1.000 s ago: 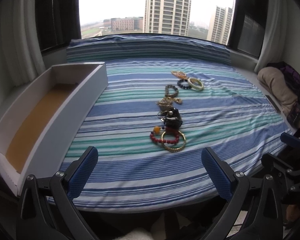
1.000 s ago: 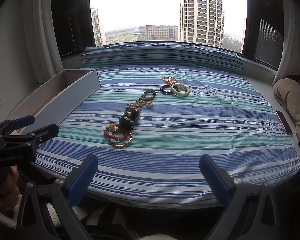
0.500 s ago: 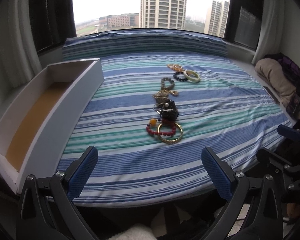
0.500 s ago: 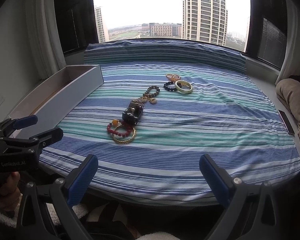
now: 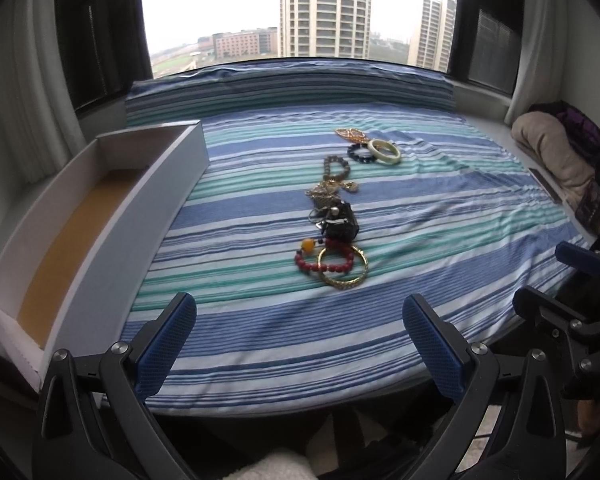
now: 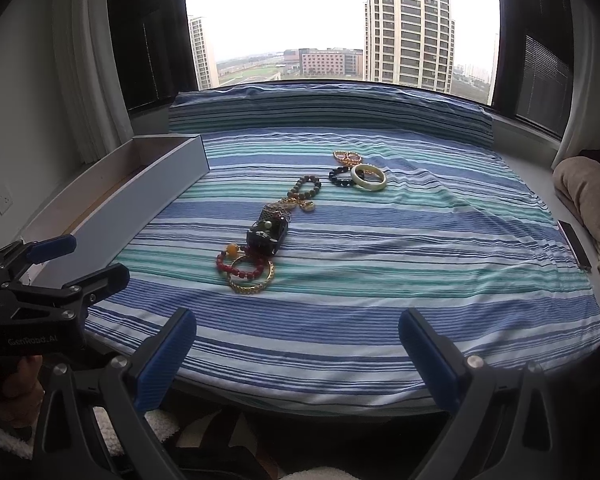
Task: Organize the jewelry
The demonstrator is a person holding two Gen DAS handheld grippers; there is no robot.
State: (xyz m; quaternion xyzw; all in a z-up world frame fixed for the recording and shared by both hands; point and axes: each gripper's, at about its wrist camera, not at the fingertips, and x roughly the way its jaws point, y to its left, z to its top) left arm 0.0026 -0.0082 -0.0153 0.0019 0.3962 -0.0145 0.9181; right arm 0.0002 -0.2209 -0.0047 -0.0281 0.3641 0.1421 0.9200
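Both grippers are held at the near edge of a striped sheet (image 5: 440, 208), each with its blue-padded jaws spread wide and nothing between them. The left gripper (image 5: 300, 344) faces the jewelry from straight on: a gold bangle (image 5: 343, 267) lies nearest, well ahead of its fingertips and slightly right of centre, overlapping a red bead bracelet (image 5: 320, 262) with one orange bead. Just beyond those sits a small black box (image 5: 340, 224), touching a tangle of gold chains (image 5: 325, 196), then a brown bead bracelet (image 5: 334, 168), and farthest off a dark bead bracelet (image 5: 358, 153) beside a pale bangle (image 5: 385, 151) and a gold ornament (image 5: 350, 133) (its exact shape is too small to make out). A long white tray (image 5: 112, 240) with a tan floor stands along the left side of the sheet, close to the left gripper's left finger. The right gripper (image 6: 298, 348) sees the same line of pieces running away ahead and to its left, the gold bangle (image 6: 252, 278) again closest. A folded beige cloth (image 5: 552, 152) lies off the sheet's right edge.
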